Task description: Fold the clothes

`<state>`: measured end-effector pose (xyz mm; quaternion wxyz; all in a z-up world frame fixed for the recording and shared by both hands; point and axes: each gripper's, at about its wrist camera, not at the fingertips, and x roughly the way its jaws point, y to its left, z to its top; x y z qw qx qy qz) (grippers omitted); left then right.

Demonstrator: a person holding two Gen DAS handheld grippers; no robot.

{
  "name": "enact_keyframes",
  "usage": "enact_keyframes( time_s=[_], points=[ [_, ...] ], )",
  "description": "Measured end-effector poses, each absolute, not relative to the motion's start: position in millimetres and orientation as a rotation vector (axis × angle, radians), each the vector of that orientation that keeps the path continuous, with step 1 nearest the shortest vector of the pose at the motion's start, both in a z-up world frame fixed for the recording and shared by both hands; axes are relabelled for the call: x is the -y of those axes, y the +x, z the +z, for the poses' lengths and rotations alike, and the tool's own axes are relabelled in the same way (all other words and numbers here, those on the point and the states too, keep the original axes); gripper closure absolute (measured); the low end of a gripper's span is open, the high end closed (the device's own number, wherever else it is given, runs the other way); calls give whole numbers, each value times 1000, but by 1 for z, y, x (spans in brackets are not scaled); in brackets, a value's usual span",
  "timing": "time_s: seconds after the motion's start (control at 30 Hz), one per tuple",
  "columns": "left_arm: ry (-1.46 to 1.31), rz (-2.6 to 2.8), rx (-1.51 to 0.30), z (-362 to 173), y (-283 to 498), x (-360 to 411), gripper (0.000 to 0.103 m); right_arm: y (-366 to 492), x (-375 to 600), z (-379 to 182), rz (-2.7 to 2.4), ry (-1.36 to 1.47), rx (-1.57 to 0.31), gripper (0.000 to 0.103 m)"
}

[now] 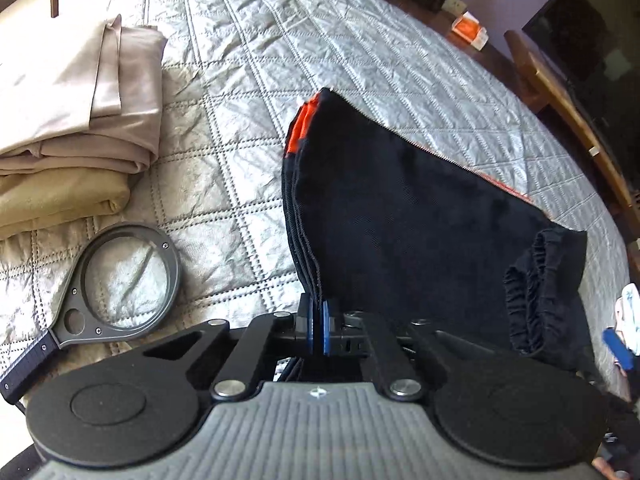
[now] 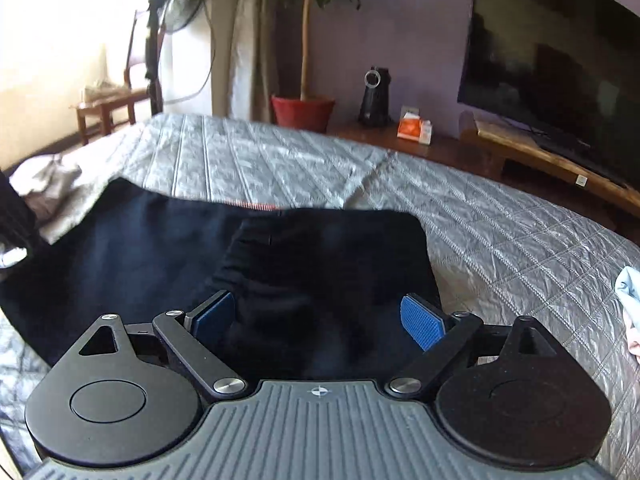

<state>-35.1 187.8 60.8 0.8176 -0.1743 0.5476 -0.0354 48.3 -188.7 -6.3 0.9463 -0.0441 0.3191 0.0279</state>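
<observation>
A black garment with orange trim (image 1: pixel 408 208) lies partly folded on the grey quilted bed (image 1: pixel 248 60). My left gripper (image 1: pixel 319 330) is shut on the stacked hem edges of this garment, lifting them off the quilt. In the right wrist view the same black garment (image 2: pixel 300 264) lies flat in front of me, its elastic waist end nearest. My right gripper (image 2: pixel 320 322) is open, its blue pads (image 2: pixel 422 322) spread either side of the waist end, just above the fabric.
A stack of folded beige clothes (image 1: pixel 76 120) sits at the left of the bed. A light blue cloth (image 2: pixel 630 300) lies at the bed's right edge. Beyond the bed are a wooden bench (image 2: pixel 532 152), a television (image 2: pixel 560 68) and a potted plant (image 2: pixel 304 112).
</observation>
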Motion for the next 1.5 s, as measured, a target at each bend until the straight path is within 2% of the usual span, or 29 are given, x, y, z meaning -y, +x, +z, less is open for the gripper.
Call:
enact_keyframes(
  time_s=[0.3, 0.43, 0.63, 0.97, 1.17, 1.37, 1.47, 1.5],
  points=[
    [-473, -99, -1100, 83, -35, -198, 100, 40, 227, -6, -64, -19, -649, 10],
    [-460, -150, -1049, 95, -26, -177, 100, 50, 235, -25, -48, -7, -747, 10],
    [-348, -273, -965, 126, -5, -108, 100, 53, 213, -42, -11, -157, -816, 9],
    [-170, -550, -901, 159, -7, 17, 100, 53, 220, -45, 41, -51, -846, 4],
    [-123, -652, -1006, 120, -10, 71, 99, 49, 234, -42, 34, 8, -854, 4],
    [-134, -681, -1129, 72, -21, 89, 96, 28, 300, -35, -186, 284, -774, 5],
    [-167, -733, -1105, 70, -28, 94, 88, 20, 312, -28, -252, 342, -703, 5],
    [-187, -756, -1094, 73, -30, 94, 80, 18, 313, -25, -277, 347, -682, 5]
  ],
)
